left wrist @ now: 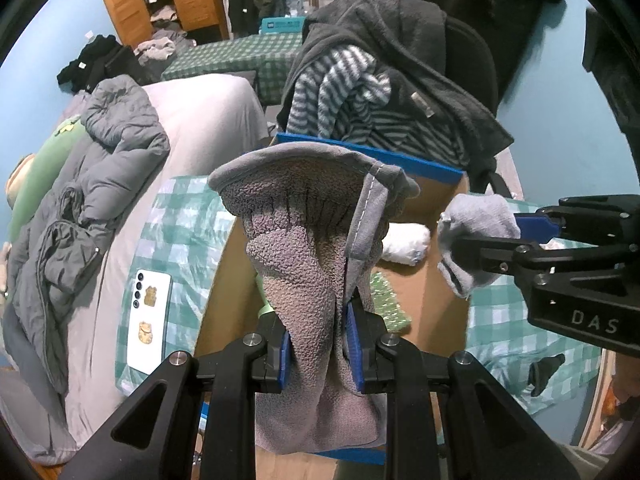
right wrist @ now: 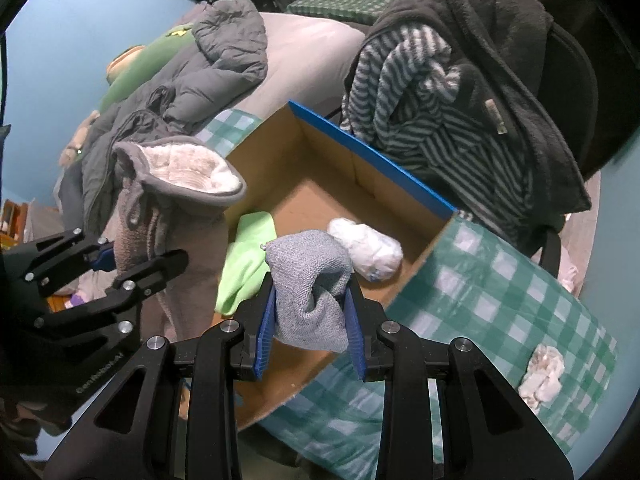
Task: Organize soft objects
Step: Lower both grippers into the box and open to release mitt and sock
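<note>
The left tongs [left wrist: 322,348] pinched a grey fleece-lined slipper boot [left wrist: 316,240], and the right tongs [right wrist: 310,330] pinched a bunched pale grey knitted sock [right wrist: 308,280]. Both hung over an open brown cardboard box with a blue rim [right wrist: 372,156], which held a white rolled bundle [right wrist: 368,250] and a light green cloth [right wrist: 246,264] and sat on a green checked cloth [right wrist: 500,280].
</note>
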`<state>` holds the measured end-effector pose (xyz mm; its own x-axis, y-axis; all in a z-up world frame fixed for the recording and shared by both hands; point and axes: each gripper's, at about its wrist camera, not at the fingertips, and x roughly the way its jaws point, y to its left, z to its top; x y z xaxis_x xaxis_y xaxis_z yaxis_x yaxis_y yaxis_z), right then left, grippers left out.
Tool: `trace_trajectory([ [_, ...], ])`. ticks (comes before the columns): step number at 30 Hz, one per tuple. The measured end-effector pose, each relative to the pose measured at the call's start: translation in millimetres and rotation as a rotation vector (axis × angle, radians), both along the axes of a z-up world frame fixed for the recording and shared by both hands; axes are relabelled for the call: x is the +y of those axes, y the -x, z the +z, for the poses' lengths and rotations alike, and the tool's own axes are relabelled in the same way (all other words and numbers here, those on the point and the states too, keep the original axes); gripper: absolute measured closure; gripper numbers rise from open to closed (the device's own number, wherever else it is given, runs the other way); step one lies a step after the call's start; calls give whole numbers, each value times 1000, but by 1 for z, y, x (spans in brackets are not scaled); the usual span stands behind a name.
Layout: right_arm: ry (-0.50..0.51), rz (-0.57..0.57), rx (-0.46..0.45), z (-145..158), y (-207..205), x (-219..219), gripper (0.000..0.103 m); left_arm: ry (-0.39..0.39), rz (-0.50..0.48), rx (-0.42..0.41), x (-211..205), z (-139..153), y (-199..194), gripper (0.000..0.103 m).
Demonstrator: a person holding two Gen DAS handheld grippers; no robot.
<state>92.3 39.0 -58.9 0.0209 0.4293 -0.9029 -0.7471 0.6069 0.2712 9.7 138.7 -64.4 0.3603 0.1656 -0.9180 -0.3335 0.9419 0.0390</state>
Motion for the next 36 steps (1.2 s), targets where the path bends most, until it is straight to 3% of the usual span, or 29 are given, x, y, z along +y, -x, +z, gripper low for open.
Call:
trace_trajectory([
  [19, 36, -25, 78, -47, -8, 33, 73, 43, 46, 70, 27, -49, -10, 78],
  [30, 43, -51, 91, -55, -7, 35, 59, 45, 42, 105, 31, -53, -5, 55],
  [36, 45, -64, 76, -52, -6, 29, 51, 34, 48, 118, 29, -51, 0, 53],
])
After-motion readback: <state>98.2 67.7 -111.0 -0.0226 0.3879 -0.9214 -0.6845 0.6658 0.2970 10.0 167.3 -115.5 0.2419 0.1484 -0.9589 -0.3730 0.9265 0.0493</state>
